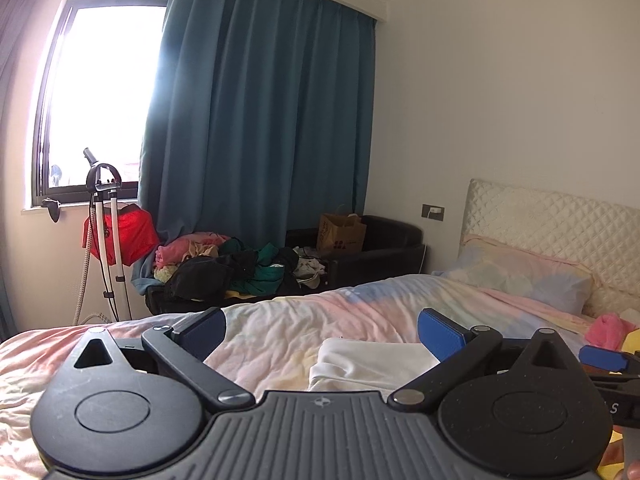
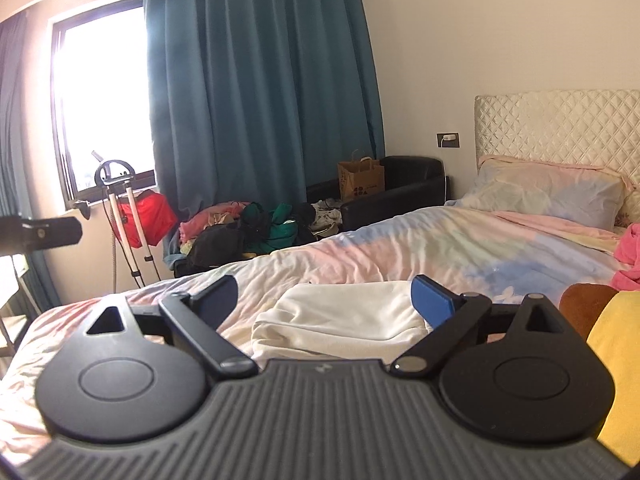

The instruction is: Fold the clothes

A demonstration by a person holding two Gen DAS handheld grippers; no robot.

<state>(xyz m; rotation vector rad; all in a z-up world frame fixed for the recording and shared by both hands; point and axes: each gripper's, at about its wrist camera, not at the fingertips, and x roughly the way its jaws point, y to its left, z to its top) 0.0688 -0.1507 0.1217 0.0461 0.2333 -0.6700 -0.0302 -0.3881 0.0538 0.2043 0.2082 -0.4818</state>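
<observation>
A folded white garment lies flat on the pastel bedspread, just ahead of both grippers; it also shows in the right wrist view. My left gripper is open and empty above the bed, with the garment between and beyond its blue pads. My right gripper is open and empty too, hovering over the garment's near edge. The right gripper's fingertip shows at the right edge of the left wrist view. Part of the left gripper shows at the left of the right wrist view.
A pink garment, a yellow cloth and a brown item lie on the bed at the right. A pillow and quilted headboard stand behind. A clothes pile, black sofa, paper bag and steamer stand sit by the curtain.
</observation>
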